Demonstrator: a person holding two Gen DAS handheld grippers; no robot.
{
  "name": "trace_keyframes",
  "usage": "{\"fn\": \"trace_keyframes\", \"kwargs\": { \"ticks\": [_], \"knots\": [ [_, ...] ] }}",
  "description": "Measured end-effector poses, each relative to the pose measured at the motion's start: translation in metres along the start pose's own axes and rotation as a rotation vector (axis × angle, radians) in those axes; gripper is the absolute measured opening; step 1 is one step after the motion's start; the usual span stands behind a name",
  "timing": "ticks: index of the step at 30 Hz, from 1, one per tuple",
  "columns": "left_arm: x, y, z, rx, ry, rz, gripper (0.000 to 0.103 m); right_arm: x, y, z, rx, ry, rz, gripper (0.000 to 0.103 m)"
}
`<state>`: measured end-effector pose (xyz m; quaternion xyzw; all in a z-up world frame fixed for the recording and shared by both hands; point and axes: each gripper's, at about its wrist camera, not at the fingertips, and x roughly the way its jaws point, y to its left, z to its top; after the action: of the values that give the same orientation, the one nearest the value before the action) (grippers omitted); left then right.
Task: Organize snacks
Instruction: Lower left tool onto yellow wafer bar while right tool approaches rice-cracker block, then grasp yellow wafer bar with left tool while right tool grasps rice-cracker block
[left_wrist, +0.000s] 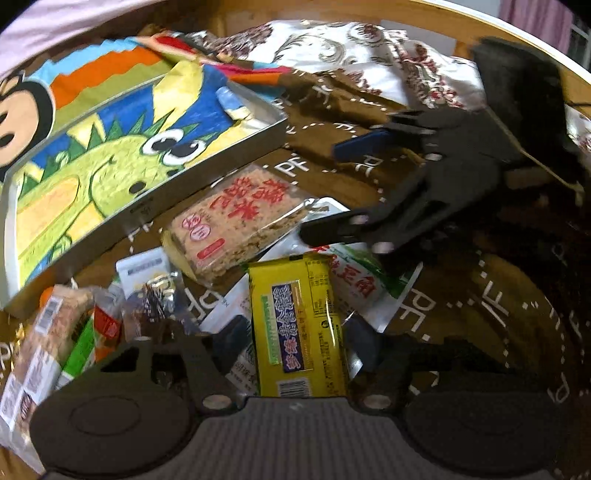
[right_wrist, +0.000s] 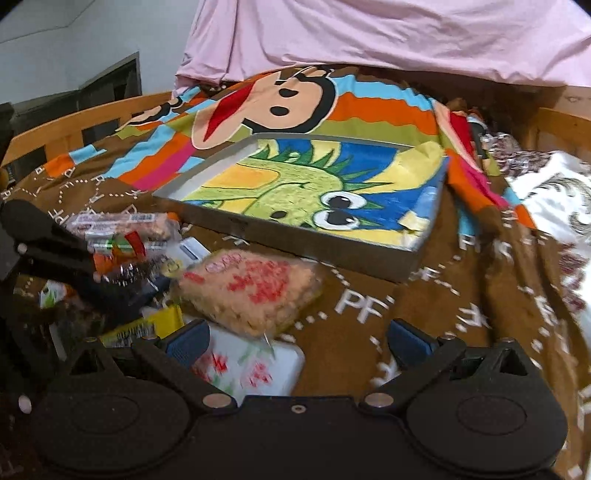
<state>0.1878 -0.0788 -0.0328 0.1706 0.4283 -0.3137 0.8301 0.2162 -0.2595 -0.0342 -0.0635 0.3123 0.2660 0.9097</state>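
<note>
A brown blanket (left_wrist: 436, 306) printed with white dotted lines and "PF" letters covered the bed, with a pink sheet bunched behind it and a wooden bed rail at the edge. From the left wrist view, the left gripper (left_wrist: 295, 341) had its dark blue pads on either side of a flat yellow foil snack packet with a blue label (left_wrist: 297, 317), which stood lengthwise between the jaws; the pads appeared to press its long edges, so the jaws read as closed on it. Just ahead of the jaws lay a square clear-wrapped puffed-rice cake with red characters (left_wrist: 236, 221), and farther ahead and to the left sat a shallow grey metal tray lined with a green cartoon-dragon picture (left_wrist: 155, 206), empty of snacks. To the left of the jaws lay a jumble of small wrapped snacks (left_wrist: 74, 332). The right gripper (left_wrist: 332, 192) reached in from the right, ahead of the packet. From the right wrist view, the right gripper (right_wrist: 299, 343) stood with jaws wide apart and nothing between the pads, hovering above a white packet with red and green print (right_wrist: 255, 369); the rice cake (right_wrist: 251, 291) lay just ahead of its left finger, the tray (right_wrist: 295, 243) beyond. To do this step well, I would judge that the yellow packet should be lifted clear of its neighbours before travelling, kept flat, and released low inside the tray.
</note>
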Motion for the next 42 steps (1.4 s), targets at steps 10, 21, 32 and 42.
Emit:
{"fn": "trace_keyframes", "kwargs": {
  "ticks": [10, 21, 32, 42],
  "knots": [
    [-0.002, 0.020, -0.012, -0.110, -0.039, -0.082, 0.054, 0.046, -0.004, 0.039, -0.104, 0.072, 0.218, 0.102],
    [-0.003, 0.021, -0.016, -0.120, -0.052, -0.098, 0.056, 0.071, -0.002, 0.043, -0.272, 0.169, 0.326, 0.102],
    [-0.003, 0.020, -0.016, -0.122, -0.031, -0.088, 0.054, 0.062, 0.006, 0.031, -0.301, 0.116, 0.266, 0.093],
    [-0.015, 0.025, -0.023, -0.230, -0.050, -0.100, 0.053, 0.027, 0.015, 0.017, -0.264, 0.023, 0.095, 0.091]
  ]
}}
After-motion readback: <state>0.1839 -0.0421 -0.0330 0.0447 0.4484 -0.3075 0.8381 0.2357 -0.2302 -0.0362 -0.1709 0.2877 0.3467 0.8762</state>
